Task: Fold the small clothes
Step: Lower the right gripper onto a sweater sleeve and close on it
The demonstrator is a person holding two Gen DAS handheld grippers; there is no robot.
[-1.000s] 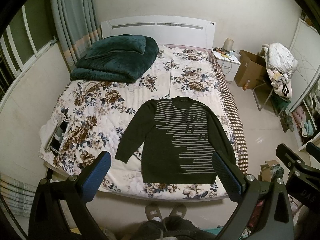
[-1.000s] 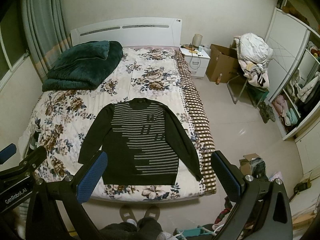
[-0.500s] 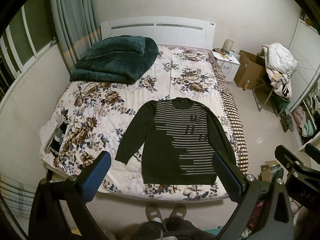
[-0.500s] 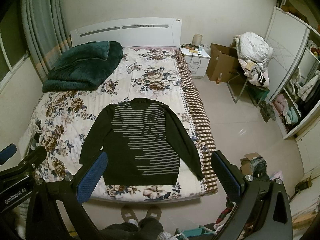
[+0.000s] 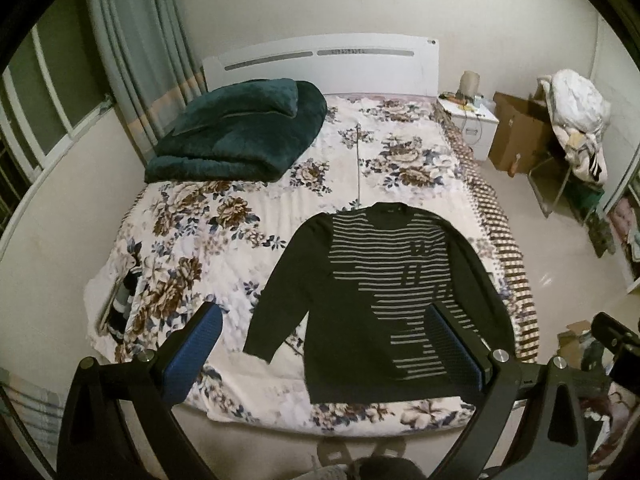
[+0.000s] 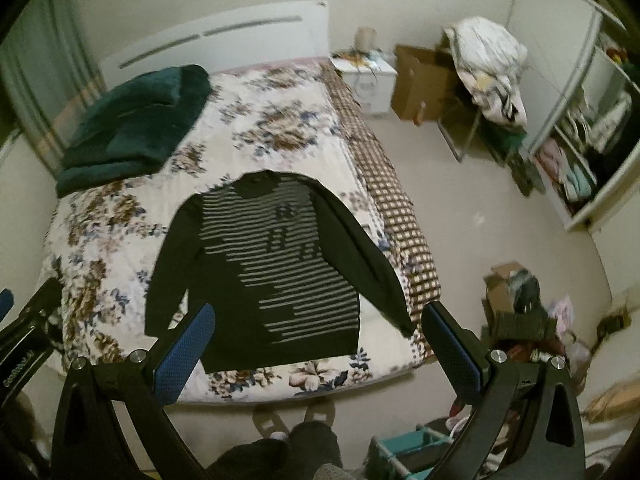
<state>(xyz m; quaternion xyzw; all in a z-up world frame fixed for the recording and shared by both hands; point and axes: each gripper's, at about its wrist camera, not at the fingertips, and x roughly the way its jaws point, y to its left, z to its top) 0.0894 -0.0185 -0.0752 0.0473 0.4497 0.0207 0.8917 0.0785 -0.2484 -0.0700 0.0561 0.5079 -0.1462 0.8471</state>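
The sweater [image 5: 384, 296] lies flat, unfolded, near the foot of the bed [image 5: 224, 240]. Left tool [image 5: 324, 344] and right tool [image 6: 316, 340] hover spread, empty. Next: approach and pinch a sleeve.

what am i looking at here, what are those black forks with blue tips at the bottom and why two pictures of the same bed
Those forks are handheld grippers, one in each of a person's hands, each with two blue-padded fingers. A fisheye camera sits on each, looking forward along the fingers, so you get two views: one from the left gripper, one from the right gripper. Both are open and hold nothing, hovering at the foot of the bed. On the floral cover a dark striped sweater lies spread flat, sleeves out, not yet folded. A folded green blanket sits near the headboard. The right view is blurred.
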